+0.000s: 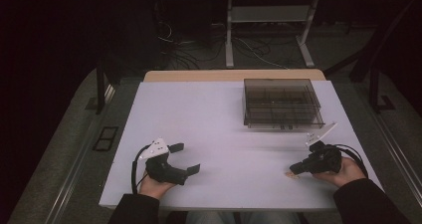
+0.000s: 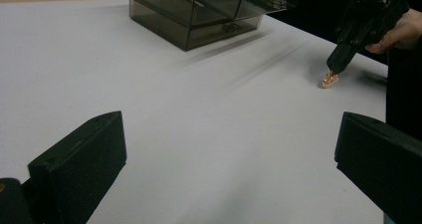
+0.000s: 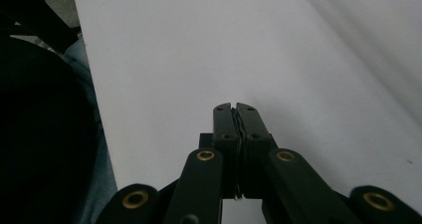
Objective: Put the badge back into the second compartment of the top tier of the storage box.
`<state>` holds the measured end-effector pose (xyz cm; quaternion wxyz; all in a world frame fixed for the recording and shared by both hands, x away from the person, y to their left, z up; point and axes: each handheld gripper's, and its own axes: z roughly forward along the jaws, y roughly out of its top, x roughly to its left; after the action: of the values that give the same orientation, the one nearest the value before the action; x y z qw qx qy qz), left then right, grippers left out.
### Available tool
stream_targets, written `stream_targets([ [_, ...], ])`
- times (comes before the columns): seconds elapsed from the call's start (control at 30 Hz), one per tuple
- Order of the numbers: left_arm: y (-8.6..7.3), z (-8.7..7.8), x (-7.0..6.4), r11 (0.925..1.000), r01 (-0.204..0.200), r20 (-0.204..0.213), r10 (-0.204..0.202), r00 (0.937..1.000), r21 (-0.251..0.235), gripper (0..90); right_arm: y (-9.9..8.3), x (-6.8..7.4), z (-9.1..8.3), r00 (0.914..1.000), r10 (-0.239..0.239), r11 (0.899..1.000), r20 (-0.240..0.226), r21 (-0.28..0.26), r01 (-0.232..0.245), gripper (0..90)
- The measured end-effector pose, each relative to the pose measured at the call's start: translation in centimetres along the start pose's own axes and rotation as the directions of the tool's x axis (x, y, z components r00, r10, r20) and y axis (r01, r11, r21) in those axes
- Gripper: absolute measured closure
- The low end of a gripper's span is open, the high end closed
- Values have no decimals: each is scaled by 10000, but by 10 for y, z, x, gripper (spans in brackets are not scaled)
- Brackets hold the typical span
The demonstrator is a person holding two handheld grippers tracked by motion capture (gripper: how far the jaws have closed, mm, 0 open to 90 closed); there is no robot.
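Observation:
My left gripper (image 1: 185, 158) rests at the front left of the white table (image 1: 214, 119), held by a hand, jaws wide open with nothing between them (image 2: 234, 149). My right gripper (image 1: 294, 168) is at the front right, tilted down to the table with its jaws pressed shut (image 3: 235, 107). A small gold-coloured object (image 2: 328, 79) lies on the table right at its tip (image 2: 336, 64); I cannot tell whether the jaws pinch it. The same object shows as a tan speck (image 1: 291, 174) in the high view.
A dark see-through drawer box (image 1: 281, 103) stands at the back right of the table (image 2: 199, 15). The table's front edge runs close under both hands. Beyond the far edge are a frame and cables on the floor.

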<state>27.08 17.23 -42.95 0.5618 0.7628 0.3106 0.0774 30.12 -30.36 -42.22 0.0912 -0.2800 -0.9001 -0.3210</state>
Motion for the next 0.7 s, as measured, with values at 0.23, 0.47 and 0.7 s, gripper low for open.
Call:
stream_targets([
  [0.23, 0, 0, 0, 10000, 7, 6, -7, 10000, 2, 0, 0, -1, -4, 10000, 35, 9999, 12, -169, -35, 871],
  [0.47, 0, 0, 0, 10000, 6, 4, -6, 10000, 0, 0, 3, 1, -12, 9999, -24, 9996, 125, -297, 28, 871],
  [0.7, 0, 0, 0, 10000, 8, 10, -8, 10000, -2, 0, 8, 1, -19, 9997, -122, 9994, 206, -314, 128, 871],
])
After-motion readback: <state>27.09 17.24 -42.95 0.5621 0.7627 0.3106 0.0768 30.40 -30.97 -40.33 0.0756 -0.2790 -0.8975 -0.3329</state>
